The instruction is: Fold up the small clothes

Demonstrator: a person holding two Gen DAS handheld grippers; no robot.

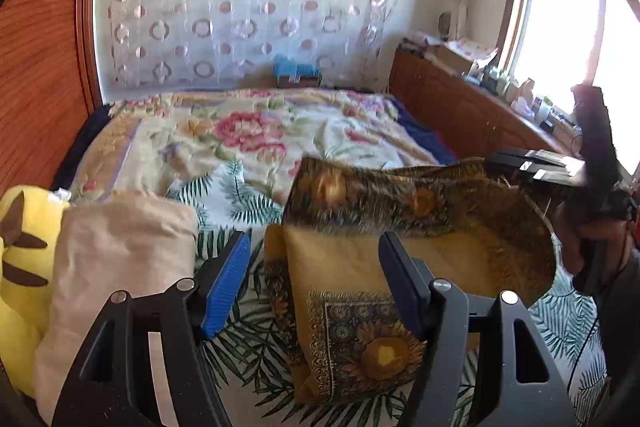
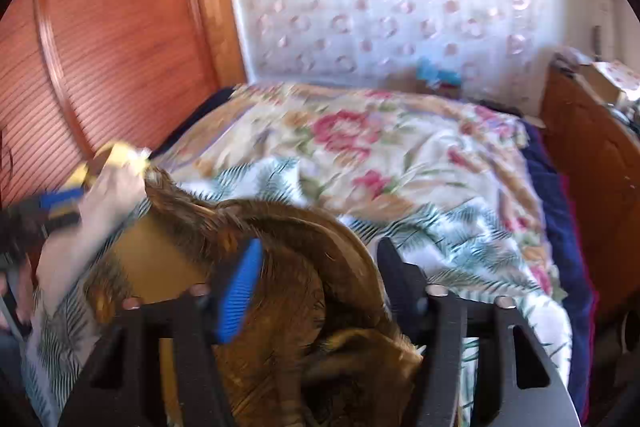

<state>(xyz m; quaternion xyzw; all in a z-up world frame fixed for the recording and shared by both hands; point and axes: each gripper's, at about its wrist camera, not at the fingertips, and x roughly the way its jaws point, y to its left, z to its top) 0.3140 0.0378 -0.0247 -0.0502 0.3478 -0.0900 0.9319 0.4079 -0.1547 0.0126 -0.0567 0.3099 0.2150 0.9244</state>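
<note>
A sunflower-print scarf [image 1: 360, 307] – mustard yellow with a dark patterned border – lies partly folded on the palm-leaf bedspread [image 1: 240, 203]. Its upper edge curls over in mid-air, blurred, above the flat yellow part. Just to the left of the scarf on the same bedspread rests a beige folded garment [image 1: 116, 267] – smooth, loosely stacked, its near end toward the camera.

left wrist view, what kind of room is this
Most likely a bedroom in a home. A bed with a floral bedspread fills the middle, a wooden headboard stands along one side, and a low wooden cabinet cluttered with household items runs under a sunlit window.
</note>
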